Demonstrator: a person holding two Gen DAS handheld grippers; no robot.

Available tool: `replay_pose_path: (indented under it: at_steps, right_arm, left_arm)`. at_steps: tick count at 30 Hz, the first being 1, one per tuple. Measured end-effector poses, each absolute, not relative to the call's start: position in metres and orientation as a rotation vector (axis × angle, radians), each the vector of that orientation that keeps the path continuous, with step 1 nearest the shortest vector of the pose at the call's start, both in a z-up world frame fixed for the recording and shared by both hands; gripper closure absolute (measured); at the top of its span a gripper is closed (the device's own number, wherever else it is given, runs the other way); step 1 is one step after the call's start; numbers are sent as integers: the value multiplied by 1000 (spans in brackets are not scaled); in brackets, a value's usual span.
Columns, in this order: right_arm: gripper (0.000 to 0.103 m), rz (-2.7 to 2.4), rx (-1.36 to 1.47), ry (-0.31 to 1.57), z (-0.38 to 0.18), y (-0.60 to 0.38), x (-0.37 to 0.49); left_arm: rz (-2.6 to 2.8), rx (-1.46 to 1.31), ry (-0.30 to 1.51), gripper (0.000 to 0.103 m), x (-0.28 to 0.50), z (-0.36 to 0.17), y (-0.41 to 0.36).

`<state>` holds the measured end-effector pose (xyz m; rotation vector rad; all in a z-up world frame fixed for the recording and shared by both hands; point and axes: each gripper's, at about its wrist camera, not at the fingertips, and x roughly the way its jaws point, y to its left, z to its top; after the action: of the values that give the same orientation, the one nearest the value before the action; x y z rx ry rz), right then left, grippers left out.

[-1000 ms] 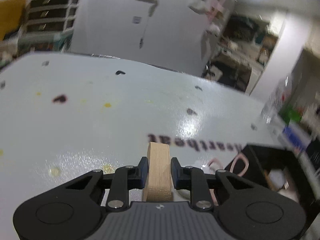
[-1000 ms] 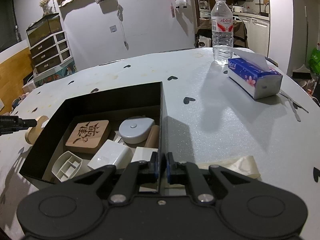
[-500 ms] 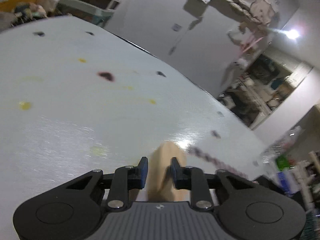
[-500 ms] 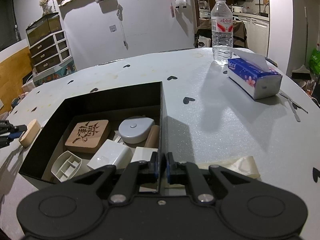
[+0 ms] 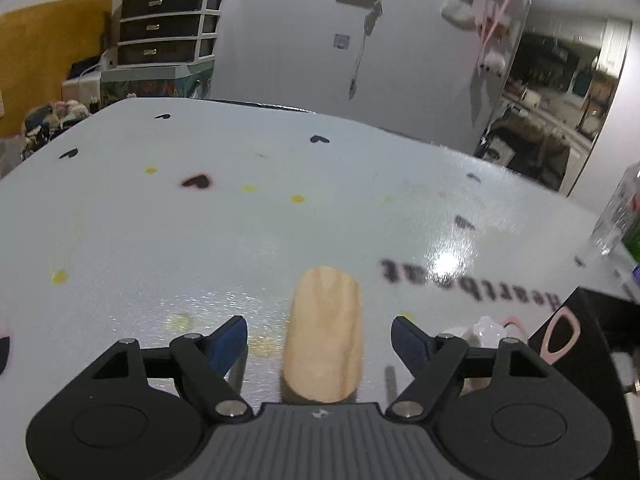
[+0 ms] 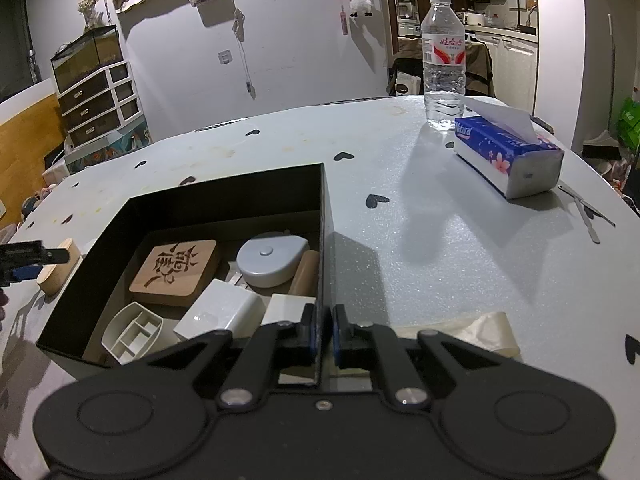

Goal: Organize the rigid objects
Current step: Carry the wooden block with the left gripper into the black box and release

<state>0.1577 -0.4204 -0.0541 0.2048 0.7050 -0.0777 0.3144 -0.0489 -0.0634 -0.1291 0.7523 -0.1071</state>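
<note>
A pale wooden block rests on the white table, just left of the black box. My left gripper has its jaws opening around the block, with a clear gap on each side. The right wrist view shows the same block beside the left gripper. My right gripper is shut on the box's right wall at its near corner. Inside the box lie a carved wooden coaster, a round white device, a white divided tray and a white block.
A water bottle and a blue tissue pack stand at the table's far right. Metal tweezers lie near the right edge. A crumpled clear sheet lies by my right gripper. A small white object sits beside the box corner.
The left jaws have spread apart and let go of the wooden block, which now rests on the table. The left view swung back and dipped. The right gripper has not moved.
</note>
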Motion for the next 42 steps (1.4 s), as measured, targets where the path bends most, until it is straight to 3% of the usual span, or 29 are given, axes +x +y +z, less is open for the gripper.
replay_pose_path:
  at_steps: [3,5,7,17,25,42]
  right_arm:
    - [95,-78,205,705,-54,-420,158]
    - [95,-77,206,704,-54,-420,158]
    - [94,-76,208,703,-54,-421,158]
    - [94,-76,211,702,-54,-421,157]
    - [94,-77,217,702,-54,-421,157]
    - [94,-75,223,699,-54,-421,157]
  left_arm:
    - [-67,-80,754,34,315,-68,-58]
    - [-44,-40,745,52,313,-68,-61]
    - [-42,-27,741,62,313,-68,-61]
    - [-121,-92,670,63,289,-37,-71]
    - [-467,-62,599,63,260,9,-149]
    - [-799,217,732,63,275,-18,-295]
